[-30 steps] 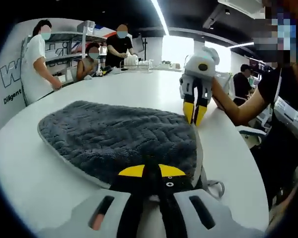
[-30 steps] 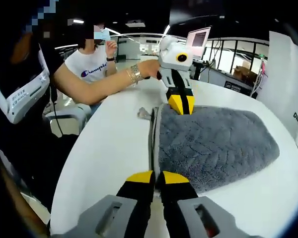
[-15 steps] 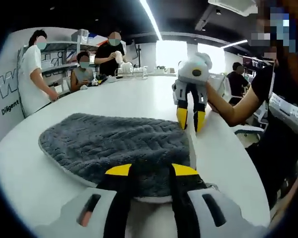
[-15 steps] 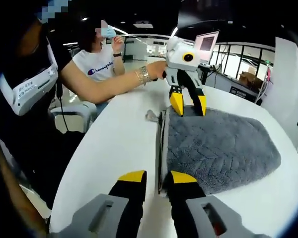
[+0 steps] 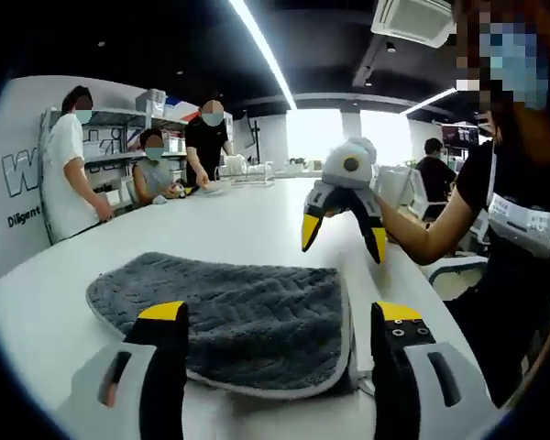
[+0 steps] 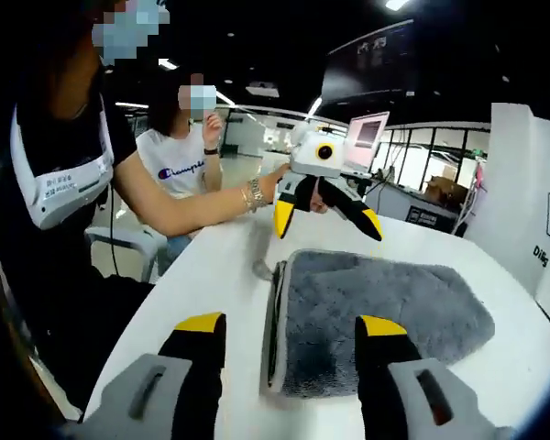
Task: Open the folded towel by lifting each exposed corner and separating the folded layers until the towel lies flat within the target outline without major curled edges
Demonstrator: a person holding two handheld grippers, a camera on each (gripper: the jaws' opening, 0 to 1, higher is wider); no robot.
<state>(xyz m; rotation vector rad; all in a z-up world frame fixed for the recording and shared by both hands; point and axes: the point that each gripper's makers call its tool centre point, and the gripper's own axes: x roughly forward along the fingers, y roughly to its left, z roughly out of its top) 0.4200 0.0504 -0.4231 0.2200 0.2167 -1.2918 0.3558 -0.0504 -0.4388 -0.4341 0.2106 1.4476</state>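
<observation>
Opening up: both tools went from pinched jaws a second ago to wide apart now, and both have lifted off the cloth. Left gripper [image 5: 280, 316] and right gripper [image 6: 291, 325] each hover spread above the towel [image 5: 238, 312], holding nothing. Towel remains folded, grey pile up, stacked pale-trimmed layers showing along one side, lying near the person's edge of the white table [image 5: 257, 215]. Reads as a release, or a reset before regrasping a corner; unfolding not started.

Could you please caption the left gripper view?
Both tongs, left and right, open above a folded grey towel on a white table.
</observation>
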